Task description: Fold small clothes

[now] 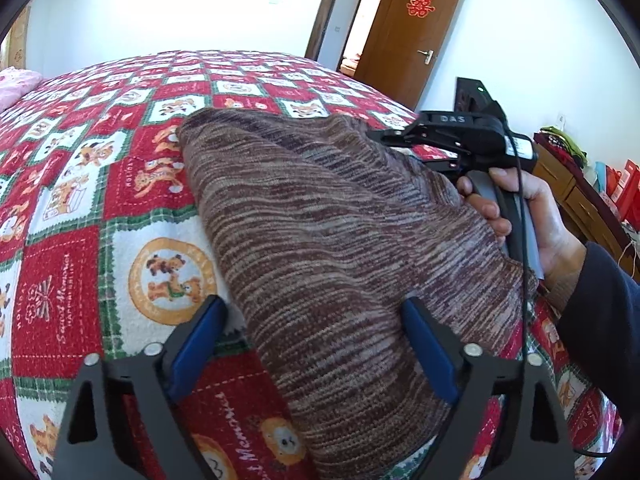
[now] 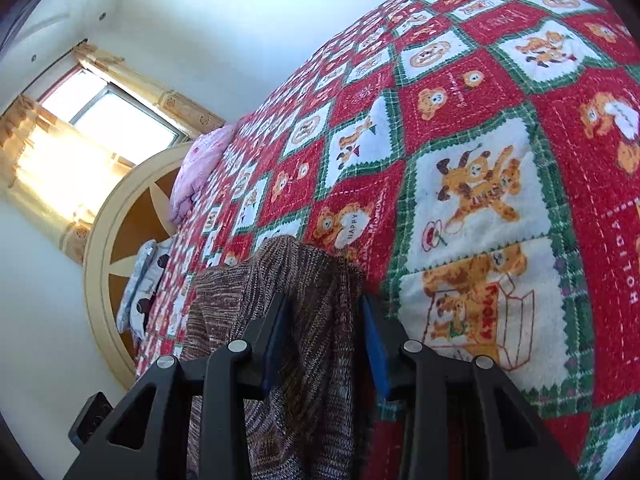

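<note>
A brown striped knit garment [image 1: 320,232] lies lifted over the red patchwork bedspread [image 1: 92,184]. My left gripper [image 1: 312,312] is open, its blue pads either side of the garment's near end. My right gripper [image 1: 380,136], held in a hand at the right of the left wrist view, has its narrow jaws at the garment's far right edge. In the right wrist view the right gripper [image 2: 326,304] has its blue pads [image 2: 376,340] around a bunched fold of the garment [image 2: 304,320], partly closed on it.
The bedspread [image 2: 480,160] covers the whole bed. A pink pillow [image 2: 200,172] and round headboard [image 2: 120,232] are at the head. A brown door [image 1: 412,28] stands open behind. A wooden dresser with clutter [image 1: 580,184] is at the right.
</note>
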A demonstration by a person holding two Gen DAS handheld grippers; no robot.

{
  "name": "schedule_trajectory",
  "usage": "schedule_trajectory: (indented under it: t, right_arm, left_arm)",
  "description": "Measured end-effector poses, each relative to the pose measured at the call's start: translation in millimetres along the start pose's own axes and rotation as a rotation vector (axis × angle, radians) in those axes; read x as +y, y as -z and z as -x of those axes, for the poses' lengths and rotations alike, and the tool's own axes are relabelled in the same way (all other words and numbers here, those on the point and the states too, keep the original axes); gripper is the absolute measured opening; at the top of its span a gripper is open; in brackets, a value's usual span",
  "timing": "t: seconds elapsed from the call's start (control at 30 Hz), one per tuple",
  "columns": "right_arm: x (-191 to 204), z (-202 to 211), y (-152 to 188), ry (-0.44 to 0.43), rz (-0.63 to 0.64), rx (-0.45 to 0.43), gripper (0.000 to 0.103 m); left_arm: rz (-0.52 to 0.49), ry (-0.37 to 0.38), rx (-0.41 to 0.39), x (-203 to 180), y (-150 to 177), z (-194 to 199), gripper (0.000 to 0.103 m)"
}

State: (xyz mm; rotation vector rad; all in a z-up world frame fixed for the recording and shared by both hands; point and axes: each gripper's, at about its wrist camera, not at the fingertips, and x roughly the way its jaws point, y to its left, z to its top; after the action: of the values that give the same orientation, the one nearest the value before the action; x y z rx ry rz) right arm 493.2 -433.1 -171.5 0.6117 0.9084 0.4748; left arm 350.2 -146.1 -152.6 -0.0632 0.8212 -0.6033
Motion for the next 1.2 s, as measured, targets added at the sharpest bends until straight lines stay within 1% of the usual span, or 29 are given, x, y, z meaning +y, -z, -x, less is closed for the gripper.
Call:
schedule_trajectory:
  t: [0.07,0.1,0.13,0.2,0.33,0.4,0.47,0.53,0.6,0.7,0.77,0.83,1.0,1.07,1.2]
  right_arm:
    - [-1.1,-2.6,-1.3,-0.063,-0.002,0.022,0.038]
    - [-1.5,-3.7,-1.2,-0.076,-0.005,0.029,0.036]
    - [-2.8,-4.0,-0.4,-0.081,-0.012,0.034,0.03]
    - [-4.9,-7.0,-0.1,-0.068,-0.029,0.039,0.026]
    - [0.7,-6.8,3.8,-0.028,0.002,0.032,0.024]
    - [2.8,-7.3,5.2,-0.023,0.009,0.022,0.023]
    - [7.3,-3.9,8.7,-0.012,0.04,0.0,0.022]
    - [13.9,-5.8,11.7,0.016,0.074,-0.016,0.022]
    - [19.3,-7.8,13.7,0.052,0.102,-0.024,0.022]
    - [26.3,-8.9,16.5,0.099,0.124,-0.035,0.022]
    - [33.5,-9.8,18.3,0.141,0.137,-0.038,0.022]
    - [39.8,-8.9,20.0,0.177,0.138,-0.037,0.021]
    - [43.5,-0.8,22.4,0.24,0.128,-0.055,0.019]
    - [52.6,3.2,24.1,0.269,0.15,-0.07,0.019]
    - [74.4,14.9,25.4,0.29,0.194,-0.094,0.018]
  left_arm:
    - [-0.008,0.011,0.003,-1.7,0.0,-1.0,0.079]
    - [-0.012,0.012,0.003,-2.6,0.2,-0.7,0.078]
    - [-0.016,0.014,0.0,-3.3,0.8,-0.1,0.076]
    - [-0.016,0.018,0.004,-3.6,1.2,0.2,0.075]
    - [-0.017,0.021,0.024,-6.0,1.6,-1.1,0.075]
    - [-0.023,0.016,0.02,-7.1,1.4,-0.8,0.074]
    - [-0.03,0.012,0.013,-8.3,1.6,0.0,0.066]
    - [-0.034,0.022,0.012,-10.0,2.0,1.1,0.061]
    - [-0.043,0.007,0.021,-11.1,1.4,-0.1,0.06]
    - [-0.056,-0.014,0.025,-15.6,1.0,0.3,0.057]
    - [-0.048,-0.009,0.027,-15.2,0.9,2.5,0.048]
    - [-0.035,0.0,0.033,-14.2,0.3,4.9,0.043]
    - [-0.024,-0.017,0.055,-15.4,-3.5,3.5,0.038]
    - [-0.022,-0.031,0.063,-16.9,-6.3,4.2,0.035]
    - [-0.043,-0.044,0.052,-21.0,-9.2,11.2,0.032]
